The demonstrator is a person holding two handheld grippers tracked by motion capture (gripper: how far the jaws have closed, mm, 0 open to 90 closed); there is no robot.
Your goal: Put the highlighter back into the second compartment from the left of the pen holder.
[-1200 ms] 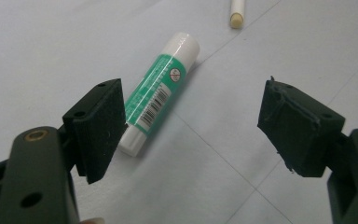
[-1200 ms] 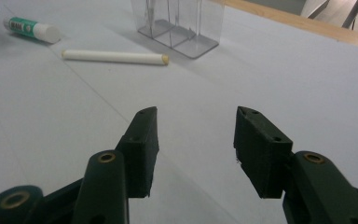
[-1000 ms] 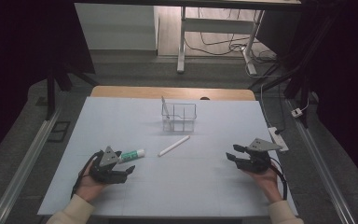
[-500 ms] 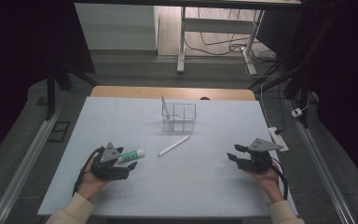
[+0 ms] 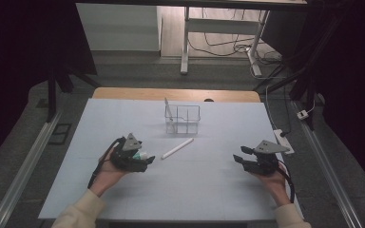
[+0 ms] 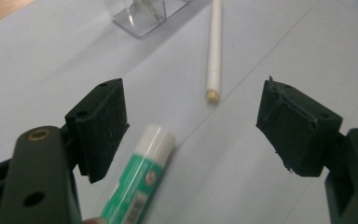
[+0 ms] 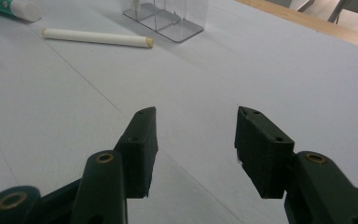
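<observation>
The left gripper (image 6: 193,116) stands with its jaws spread wide around the cap end of the glue stick (image 6: 142,179), which lies on the pale blue table mat (image 5: 209,190) and leans against the inner face of one pad (image 6: 103,123) — the other pad is well apart from it, so we read nothing as clamped. The risk we judge here is an off-centre closure: with the tube hard against one jaw and near its round cap, a squeeze could roll it or squirt it forward toward the white stick (image 6: 214,49) just beyond. The clear organizer (image 5: 182,119) sits farther up the mat. In the high view the left hand (image 5: 105,175) cradles its gripper low, pointing right and slightly away. The right gripper (image 7: 193,140) hangs level over bare mat, jaws parted and empty — its hand (image 5: 274,183) rests near the table's near edge.
</observation>
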